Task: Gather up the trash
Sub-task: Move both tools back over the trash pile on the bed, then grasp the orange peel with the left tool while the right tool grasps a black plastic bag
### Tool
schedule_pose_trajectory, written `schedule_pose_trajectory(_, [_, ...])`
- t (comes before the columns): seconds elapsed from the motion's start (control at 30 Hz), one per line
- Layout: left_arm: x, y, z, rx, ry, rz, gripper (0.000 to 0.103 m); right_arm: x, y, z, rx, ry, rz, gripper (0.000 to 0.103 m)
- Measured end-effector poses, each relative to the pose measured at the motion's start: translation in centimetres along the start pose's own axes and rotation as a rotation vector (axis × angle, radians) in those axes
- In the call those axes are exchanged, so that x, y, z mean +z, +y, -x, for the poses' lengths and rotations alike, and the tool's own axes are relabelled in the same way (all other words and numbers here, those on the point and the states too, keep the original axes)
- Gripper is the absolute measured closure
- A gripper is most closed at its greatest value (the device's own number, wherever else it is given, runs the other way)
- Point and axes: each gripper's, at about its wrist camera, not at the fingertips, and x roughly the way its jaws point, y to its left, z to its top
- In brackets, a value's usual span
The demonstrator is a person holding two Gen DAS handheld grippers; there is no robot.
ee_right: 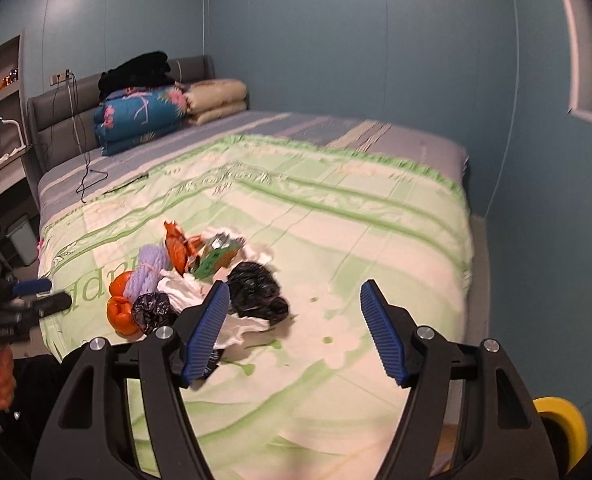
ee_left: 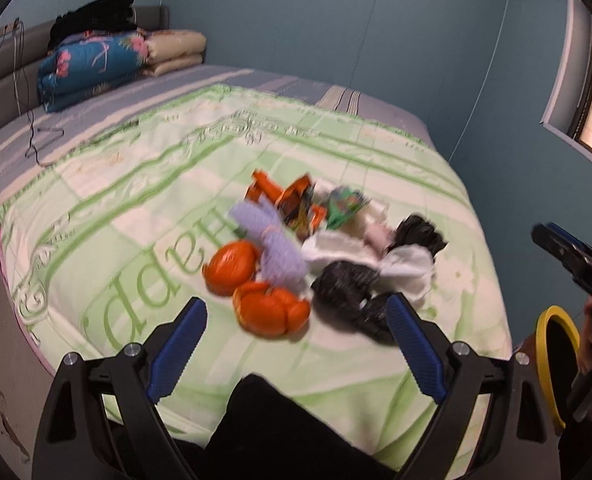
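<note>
A heap of trash [ee_left: 328, 248] lies mid-bed on a green quilt [ee_left: 136, 216]: orange peels [ee_left: 256, 284], snack wrappers, tissues, black plastic bags [ee_right: 256, 288]. The left gripper [ee_left: 296, 320], spread wide and empty, hovers nearest, peels straight ahead. The right gripper [ee_right: 296, 304], also spread, has the heap ahead-left. A yellow-rimmed bin [ee_left: 552, 356] stands right of the bed.

A home bedroom: bed [ee_right: 376, 208], padded headboard [ee_right: 56, 120], folded quilts [ee_right: 144, 114].

Right tongs [ee_right: 296, 326] gape empty above trash pile [ee_right: 200, 280] on bedspread [ee_right: 356, 240]
</note>
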Motion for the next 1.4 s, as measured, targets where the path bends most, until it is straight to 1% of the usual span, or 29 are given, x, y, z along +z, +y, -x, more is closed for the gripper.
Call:
schedule_pose_trajectory(0.17, [-1.4,1.2,-2.3,0.000,0.059,0.035,0.015,-0.2,1.1,-3.8,0.016,0.045,-0.009,0.038])
schedule_pose_trajectory(0.33, [-1.7,2.4,-4.1,0.001,0.087,0.071,0.015,0.1,1.6,-6.4,0.029,0.075,-0.011,0.038])
schedule_pose_trajectory(0.5, [-1.6,3.0,-5.8,-0.011,0.123,0.106,0.015,0.2,1.9,-8.6,0.038,0.102,-0.006,0.038])
schedule_pose_trajectory(0.73, [-1.6,3.0,-7.8,-0.017,0.165,0.112,0.017,0.1,2.2,-10.8,0.062,0.139,-0.002,0.038])
schedule_pose_trajectory(0.9, [-1.4,3.2,-8.5,-0.021,0.178,0.122,0.018,0.3,2.1,-12.3,0.073,0.163,-0.032,0.038])
schedule_pose_trajectory(1.03, [-1.1,3.2,-9.3,-0.034,0.187,0.127,0.024,0.6,2.0,-13.8,0.071,0.192,-0.047,0.038])
schedule_pose_trajectory(1.17, [-1.3,3.2,-10.0,-0.031,0.193,0.130,0.030,0.5,1.6,-15.6,0.104,0.238,-0.094,0.039])
schedule_pose_trajectory(1.27, [-1.5,3.2,-10.4,-0.042,0.202,0.141,0.038,0.4,1.7,-16.3,0.126,0.263,-0.114,0.048])
schedule_pose_trajectory(1.3, [-1.5,3.2,-10.5,-0.042,0.201,0.140,0.042,0.4,1.9,-16.4,0.134,0.268,-0.111,0.051])
schedule_pose_trajectory(1.37, [-1.4,3.0,-10.5,-0.035,0.197,0.134,0.044,0.3,2.4,-16.4,0.140,0.273,-0.096,0.054])
schedule_pose_trajectory(1.4, [-1.4,2.9,-10.4,-0.030,0.190,0.130,0.047,0.2,2.5,-16.4,0.141,0.275,-0.092,0.056])
